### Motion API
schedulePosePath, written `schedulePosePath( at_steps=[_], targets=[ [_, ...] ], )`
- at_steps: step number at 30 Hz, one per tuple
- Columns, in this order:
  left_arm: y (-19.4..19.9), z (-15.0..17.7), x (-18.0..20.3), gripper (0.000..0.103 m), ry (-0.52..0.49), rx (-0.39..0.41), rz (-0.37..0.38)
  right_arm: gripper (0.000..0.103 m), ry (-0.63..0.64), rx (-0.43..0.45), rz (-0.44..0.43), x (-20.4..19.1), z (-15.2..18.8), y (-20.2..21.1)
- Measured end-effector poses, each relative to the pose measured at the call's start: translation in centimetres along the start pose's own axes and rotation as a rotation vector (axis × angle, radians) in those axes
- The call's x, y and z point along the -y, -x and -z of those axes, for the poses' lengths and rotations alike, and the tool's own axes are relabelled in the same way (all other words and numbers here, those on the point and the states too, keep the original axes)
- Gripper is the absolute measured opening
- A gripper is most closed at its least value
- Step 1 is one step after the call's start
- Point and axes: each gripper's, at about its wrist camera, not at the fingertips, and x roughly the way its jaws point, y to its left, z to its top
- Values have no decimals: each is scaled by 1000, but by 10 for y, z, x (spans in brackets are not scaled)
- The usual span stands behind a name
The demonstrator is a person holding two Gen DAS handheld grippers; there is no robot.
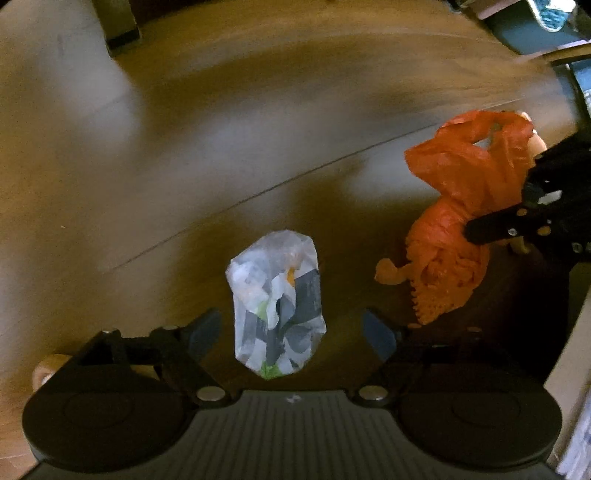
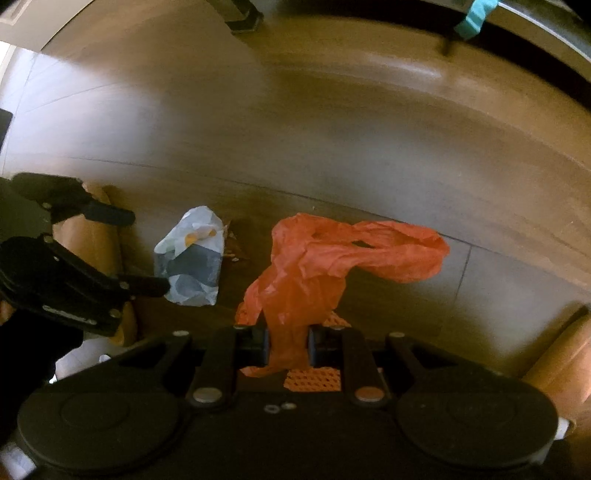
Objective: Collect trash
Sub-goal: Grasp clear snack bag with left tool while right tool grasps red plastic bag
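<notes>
A small clear plastic bag stuffed with paper and wrapper scraps (image 1: 277,302) lies on the wooden floor, below and between the fingers of my left gripper (image 1: 290,326). That gripper stands wide open and its pads do not touch the bag. In the right wrist view the same bag (image 2: 192,258) sits beside the open left gripper (image 2: 147,253). My right gripper (image 2: 288,343) is shut on a crumpled orange plastic bag (image 2: 332,254), whose loose top flops to the right. Orange mesh netting (image 2: 314,376) hangs under it. The left wrist view shows the orange bag (image 1: 461,177) at the right.
Brown wooden floor (image 1: 258,129) fills both views. A dark furniture leg (image 2: 240,14) stands at the far edge, a teal object (image 2: 472,18) at the upper right. A tan cardboard-like shape (image 2: 92,236) sits behind the left gripper. Small crumbs (image 2: 232,247) lie by the clear bag.
</notes>
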Motion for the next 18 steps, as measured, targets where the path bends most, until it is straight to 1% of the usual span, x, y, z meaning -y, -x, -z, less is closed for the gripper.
schedulePosePath(
  at_steps=[2,6,8,9,10,12,13,15,18],
  targets=[
    [-12,-3,-2,84,10,6,-35,17,-17,-9,1,6,-2,-5],
    [-27,-10,-9,83,63,25,-41,17,-54,-23,-4,15,-7,-12],
    [-32,-10,-11,76,74,27,-38,17,-62,-28,-3,18,-8,-17],
    [-34,-10,-12,65,79,26,-37,17,-67,-31,-4,20,-9,-19],
    [-36,-9,-13,56,83,25,-44,17,-70,-32,-6,20,-8,-21],
    [-37,-10,-13,52,83,26,-64,17,-73,-32,-8,20,-9,-21],
    [-34,-10,-12,42,89,36,-60,17,-72,-32,-7,22,-8,-18],
    [-32,-9,-16,27,117,47,-25,17,-73,-31,-3,22,-8,-15],
    [-34,-7,-17,14,124,42,-9,17,-72,-27,7,20,-6,-16]
  ],
)
